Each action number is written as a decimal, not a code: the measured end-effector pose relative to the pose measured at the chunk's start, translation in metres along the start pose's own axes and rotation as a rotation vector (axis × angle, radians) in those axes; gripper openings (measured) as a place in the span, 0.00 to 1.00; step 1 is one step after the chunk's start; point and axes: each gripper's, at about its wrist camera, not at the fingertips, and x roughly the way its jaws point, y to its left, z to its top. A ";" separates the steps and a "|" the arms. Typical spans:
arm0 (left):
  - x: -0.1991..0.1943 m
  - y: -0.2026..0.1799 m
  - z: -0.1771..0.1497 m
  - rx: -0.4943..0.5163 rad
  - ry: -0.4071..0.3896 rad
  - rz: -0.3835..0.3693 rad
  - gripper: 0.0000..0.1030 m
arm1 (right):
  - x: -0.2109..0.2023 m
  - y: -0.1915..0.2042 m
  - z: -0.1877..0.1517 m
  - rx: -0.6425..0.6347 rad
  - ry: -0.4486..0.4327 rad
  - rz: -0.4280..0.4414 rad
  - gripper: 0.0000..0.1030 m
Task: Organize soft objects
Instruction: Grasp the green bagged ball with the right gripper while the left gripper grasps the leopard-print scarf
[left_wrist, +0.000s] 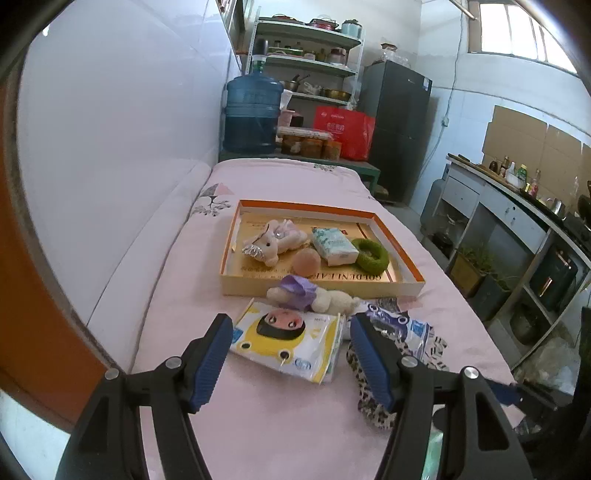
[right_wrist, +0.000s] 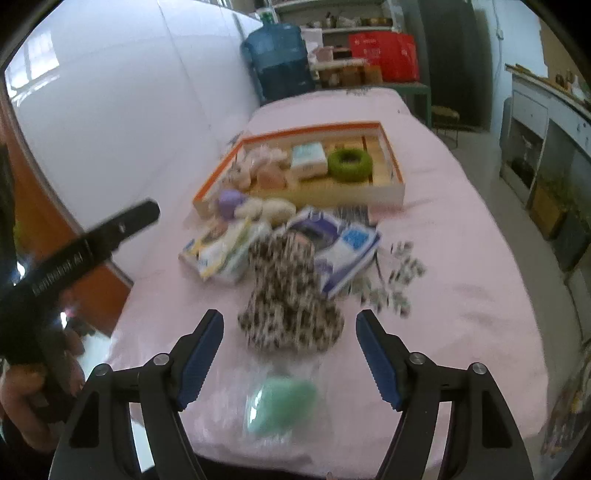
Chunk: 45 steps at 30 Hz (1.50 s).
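Note:
An orange-rimmed tray (left_wrist: 400, 242) (right_wrist: 391, 155) on the pink bed holds a plush toy (left_wrist: 275, 240), a peach puff (left_wrist: 306, 261), a tissue pack (left_wrist: 334, 245) and a green ring (left_wrist: 371, 254) (right_wrist: 350, 161). In front of it lie a cream plush with purple cloth (left_wrist: 314, 295), a yellow wipes pack (left_wrist: 284, 341) (right_wrist: 221, 251), a blue-white pack (right_wrist: 343, 243), a leopard-print cloth (right_wrist: 291, 295) and a bagged green sponge (right_wrist: 282, 404). My left gripper (left_wrist: 290, 360) is open just above the wipes pack. My right gripper (right_wrist: 290, 356) is open between the leopard cloth and the sponge.
A white wall runs along the bed's left side. A blue water jug (left_wrist: 253, 114), red bag (left_wrist: 345, 131) and shelves stand beyond the bed's far end. A kitchen counter (left_wrist: 517, 206) lies to the right. Patterned small pieces (right_wrist: 395, 280) are scattered right of the packs.

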 end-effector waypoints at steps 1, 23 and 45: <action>-0.002 0.000 -0.002 0.001 0.000 -0.001 0.64 | 0.001 0.000 -0.004 0.001 0.007 -0.004 0.73; 0.001 0.000 -0.034 0.003 0.034 -0.029 0.64 | 0.031 0.001 -0.038 0.015 0.102 0.025 0.62; 0.097 -0.086 -0.075 0.097 0.288 -0.117 0.60 | -0.008 -0.053 -0.040 0.040 0.025 -0.046 0.46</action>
